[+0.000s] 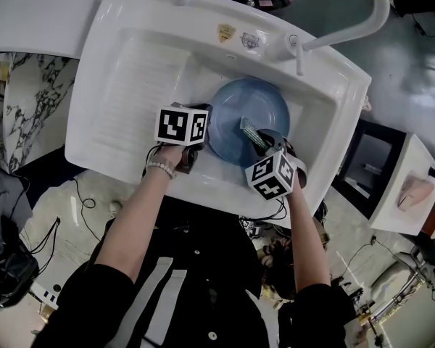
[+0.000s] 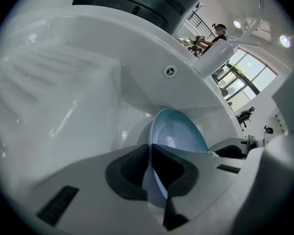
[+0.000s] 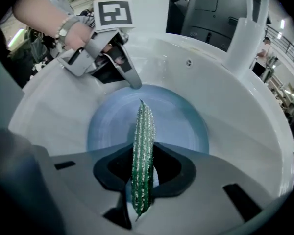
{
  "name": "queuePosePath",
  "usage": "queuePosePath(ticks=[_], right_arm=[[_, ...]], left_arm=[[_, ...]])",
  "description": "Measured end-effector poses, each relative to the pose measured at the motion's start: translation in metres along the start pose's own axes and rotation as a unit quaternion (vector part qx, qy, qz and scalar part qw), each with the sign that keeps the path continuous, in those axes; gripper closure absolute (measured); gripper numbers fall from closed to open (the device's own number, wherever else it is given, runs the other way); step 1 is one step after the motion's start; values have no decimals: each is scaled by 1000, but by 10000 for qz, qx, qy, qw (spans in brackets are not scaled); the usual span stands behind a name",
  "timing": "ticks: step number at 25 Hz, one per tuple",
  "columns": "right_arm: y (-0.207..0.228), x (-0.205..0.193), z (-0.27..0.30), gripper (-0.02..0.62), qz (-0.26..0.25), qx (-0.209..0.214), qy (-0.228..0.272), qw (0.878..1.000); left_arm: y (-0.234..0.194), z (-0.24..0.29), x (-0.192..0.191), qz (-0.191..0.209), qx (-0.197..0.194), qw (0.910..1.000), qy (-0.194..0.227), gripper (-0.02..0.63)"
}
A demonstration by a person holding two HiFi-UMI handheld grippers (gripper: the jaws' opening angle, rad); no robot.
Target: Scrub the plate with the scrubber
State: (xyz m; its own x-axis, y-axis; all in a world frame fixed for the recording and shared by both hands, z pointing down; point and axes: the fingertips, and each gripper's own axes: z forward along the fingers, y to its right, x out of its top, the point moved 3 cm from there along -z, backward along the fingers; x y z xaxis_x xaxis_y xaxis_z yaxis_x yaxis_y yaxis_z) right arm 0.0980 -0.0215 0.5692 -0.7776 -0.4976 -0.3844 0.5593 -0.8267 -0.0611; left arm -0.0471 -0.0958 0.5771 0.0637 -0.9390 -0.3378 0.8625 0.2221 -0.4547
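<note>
Two pinches hold: left gripper (image 2: 154, 177) on the round pale-blue plate (image 3: 176, 126) rim inside the white sink (image 1: 130, 85), right gripper (image 3: 142, 180) on the flat glittery green scrubber (image 3: 143, 141); hard scrubbing could lever the plate loose.

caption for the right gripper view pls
Right gripper shut on a green scrubber, blue plate beyond it in the sink

Black buttoned shirt (image 1: 203, 281), pale beaded bracelet (image 1: 161, 168)

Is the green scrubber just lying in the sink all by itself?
No, the right gripper pinches the scrubber between its jaws, with its tip pointing at the plate.
</note>
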Motion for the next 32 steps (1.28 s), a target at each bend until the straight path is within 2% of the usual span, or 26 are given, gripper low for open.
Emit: queuePosePath(ticks=[3,10,18,24,27,32], right_arm=[[-23,7,-1,502,-268,506,125,9983],[-52,27,-1,502,-383,1305,358,9901],[-61,31,-7,502,-455,2033,400,9772],[-60,26,-20,502,-668,2431,281,9673],[-52,25,-29,502,-608,2432,354,9674],[-28,26,-40,502,-207,1636,599,9845]], left_arm=[[-2,1,0,-16,7,10000,-7,584],[-2,0,0,-28,3,10000,-11,584],[-1,1,1,-16,4,10000,-8,584],[-2,0,1,22,30,10000,-12,584],[-1,0,2,45,69,10000,-12,584],[1,-1,1,195,184,9996,-41,584]])
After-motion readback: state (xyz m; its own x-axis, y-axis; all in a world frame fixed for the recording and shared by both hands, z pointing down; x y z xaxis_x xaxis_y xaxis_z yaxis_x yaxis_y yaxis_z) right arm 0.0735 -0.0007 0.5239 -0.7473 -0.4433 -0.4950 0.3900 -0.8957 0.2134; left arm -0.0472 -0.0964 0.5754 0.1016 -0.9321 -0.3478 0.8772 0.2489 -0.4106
